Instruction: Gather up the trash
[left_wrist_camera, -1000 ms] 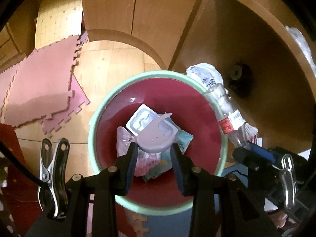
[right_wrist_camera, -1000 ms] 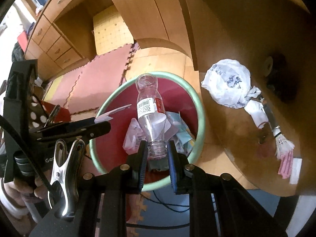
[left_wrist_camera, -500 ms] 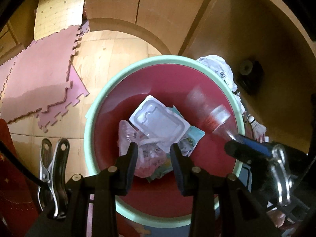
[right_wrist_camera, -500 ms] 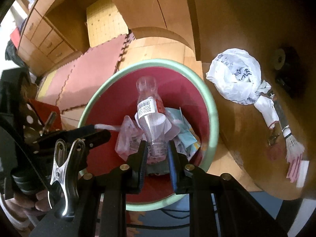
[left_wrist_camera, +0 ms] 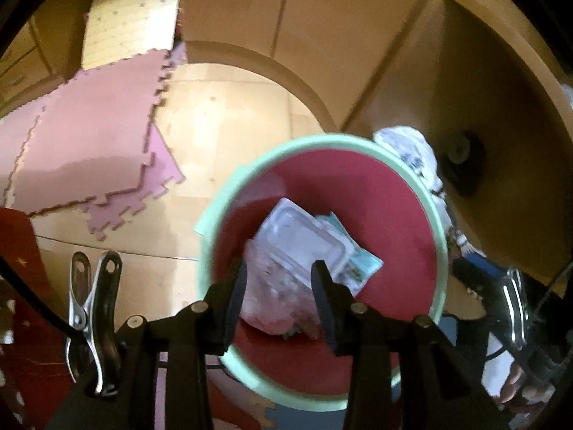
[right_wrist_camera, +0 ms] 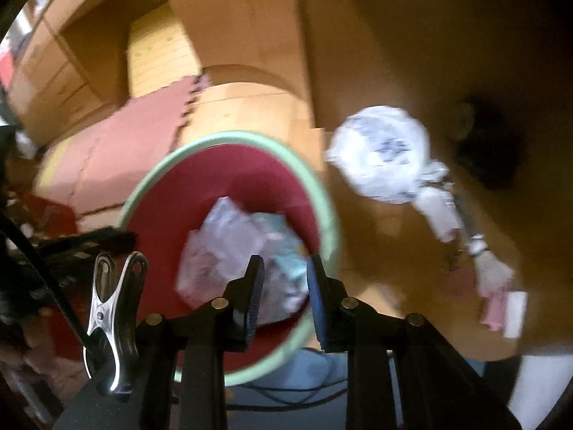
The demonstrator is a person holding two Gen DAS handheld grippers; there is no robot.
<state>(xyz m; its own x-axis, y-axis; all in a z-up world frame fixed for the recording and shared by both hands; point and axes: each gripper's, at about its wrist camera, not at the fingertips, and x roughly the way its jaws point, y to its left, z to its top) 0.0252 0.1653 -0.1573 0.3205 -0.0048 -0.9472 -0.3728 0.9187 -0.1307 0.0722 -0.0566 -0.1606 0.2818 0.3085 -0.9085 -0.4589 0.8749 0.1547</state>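
Both claws hovering over red bin (left_wrist_camera: 404,251), trash pile inside. Left claw (left_wrist_camera: 279,283) opening, empty. Right claw (right_wrist_camera: 284,283) opening, empty. Crumpled white bag (right_wrist_camera: 379,154) lying on counter (right_wrist_camera: 412,268), right of bin: likely light, soft; pinching at knotted tail best.

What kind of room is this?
Probably a room in a home: foam mats lie on a wooden floor, wooden drawers stand behind, and a bin holds trash beside a desk.
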